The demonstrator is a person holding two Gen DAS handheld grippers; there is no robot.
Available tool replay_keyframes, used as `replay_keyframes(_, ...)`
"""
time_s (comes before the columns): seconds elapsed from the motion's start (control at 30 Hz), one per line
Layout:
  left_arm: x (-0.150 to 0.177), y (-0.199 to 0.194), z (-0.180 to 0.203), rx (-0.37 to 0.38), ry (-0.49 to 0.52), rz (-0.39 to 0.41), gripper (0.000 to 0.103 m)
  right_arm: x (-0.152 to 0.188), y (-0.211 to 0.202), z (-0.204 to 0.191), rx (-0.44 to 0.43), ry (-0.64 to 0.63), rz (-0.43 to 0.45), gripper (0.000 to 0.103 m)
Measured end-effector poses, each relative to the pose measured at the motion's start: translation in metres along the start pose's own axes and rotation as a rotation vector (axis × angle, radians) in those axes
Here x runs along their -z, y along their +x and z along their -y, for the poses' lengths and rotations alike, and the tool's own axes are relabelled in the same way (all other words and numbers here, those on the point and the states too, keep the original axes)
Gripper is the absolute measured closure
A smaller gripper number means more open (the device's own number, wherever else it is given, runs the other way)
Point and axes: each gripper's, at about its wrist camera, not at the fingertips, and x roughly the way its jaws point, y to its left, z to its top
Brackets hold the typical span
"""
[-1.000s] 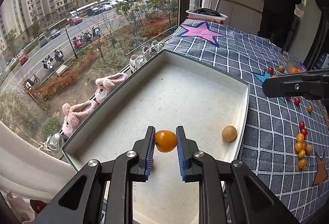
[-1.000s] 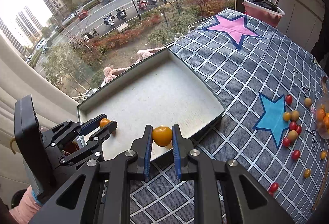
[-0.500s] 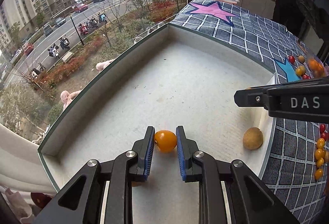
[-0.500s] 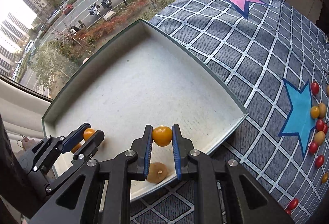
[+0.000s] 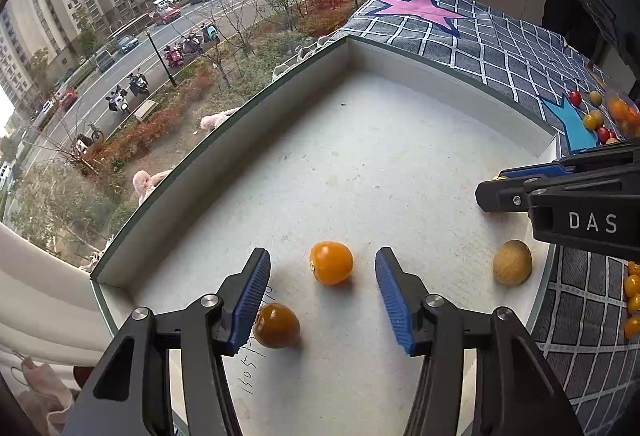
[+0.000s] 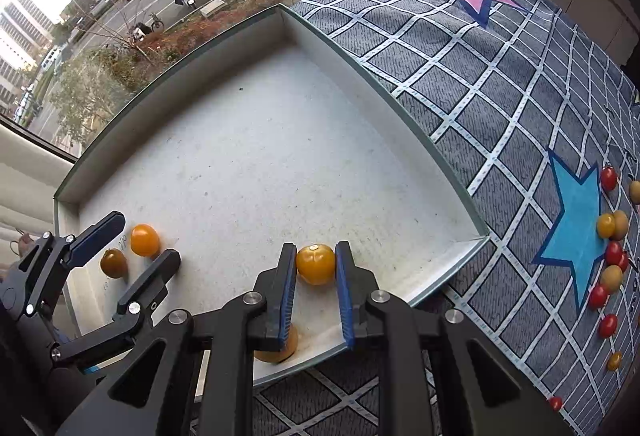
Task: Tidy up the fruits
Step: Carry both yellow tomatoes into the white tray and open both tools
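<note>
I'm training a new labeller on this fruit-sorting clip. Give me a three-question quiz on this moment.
1. True or false: the left gripper grips the orange tomato.
2. What does the right gripper hold? A) red tomato B) orange tomato C) nothing
3. Fill in: the released tomato lies inside the white ____.

Key: 1 false; its jaws have just opened and the pads stand clear. 2 B, the orange tomato. 3 tray.

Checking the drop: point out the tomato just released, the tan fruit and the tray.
released tomato [image 5: 331, 262], left wrist view, its middle.
tan fruit [image 5: 512, 262], left wrist view, its middle.
tray [image 5: 440, 64], left wrist view, far wall.
</note>
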Motion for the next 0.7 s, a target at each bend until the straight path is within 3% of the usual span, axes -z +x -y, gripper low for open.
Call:
replay_keyframes(0.07, 0.003, -0.003, 0.002, -0.008, -0.003, 0.005, 0.047, 0.004, -0.002, 0.003, -0.008, 0.002, 0.002, 0.082)
replay_keyframes(0.13, 0.004, -0.005, 0.002, -0.022, -0.004, 0.022, 0.046, 0.006, -0.004, 0.004, -0.02, 0.0, 0.011, 0.074)
replay_keyframes(0.17, 0.003, -0.007, 0.002, -0.021, -0.007, 0.034, 0.042, 0.006, -0.006, 0.004, -0.02, -0.001, 0.022, 0.057)
replay_keyframes(0.2, 0.003, -0.009, 0.0, -0.018, -0.012, 0.042, 0.032, -0.001, -0.008, 0.003, -0.011, -0.001, 0.031, 0.029)
replay_keyframes(0.23, 0.003, -0.013, -0.001, -0.012, -0.022, 0.06, 0.013, 0.0, -0.012, 0.002, -0.011, -0.006, 0.052, 0.021)
replay_keyframes(0.3, 0.004, -0.026, -0.004, 0.003, -0.035, 0.128, 0.011, 0.001, -0.019, 0.002, -0.009, -0.001, 0.075, 0.018)
replay_keyframes(0.37, 0.003, -0.033, -0.005, 0.002, -0.033, 0.147, 0.011, 0.002, -0.027, 0.006, -0.019, 0.018, 0.09, 0.018)
replay_keyframes(0.43, 0.002, -0.036, -0.006, 0.019, -0.038, 0.145, 0.011, 0.004, -0.036, 0.013, -0.035, 0.041, 0.108, 0.016)
replay_keyframes(0.53, 0.005, -0.041, -0.007, 0.088, -0.068, 0.131, 0.011, 0.014, -0.049, 0.019, -0.055, 0.054, 0.133, 0.0)
replay_keyframes(0.63, 0.009, -0.044, 0.0, 0.167, -0.072, 0.093, 0.011, 0.025, -0.063, 0.029, -0.057, 0.067, 0.161, 0.0)
replay_keyframes(0.7, 0.013, -0.049, 0.008, 0.175, -0.039, 0.085, 0.011, 0.036, -0.074, 0.038, -0.059, 0.089, 0.179, 0.0)
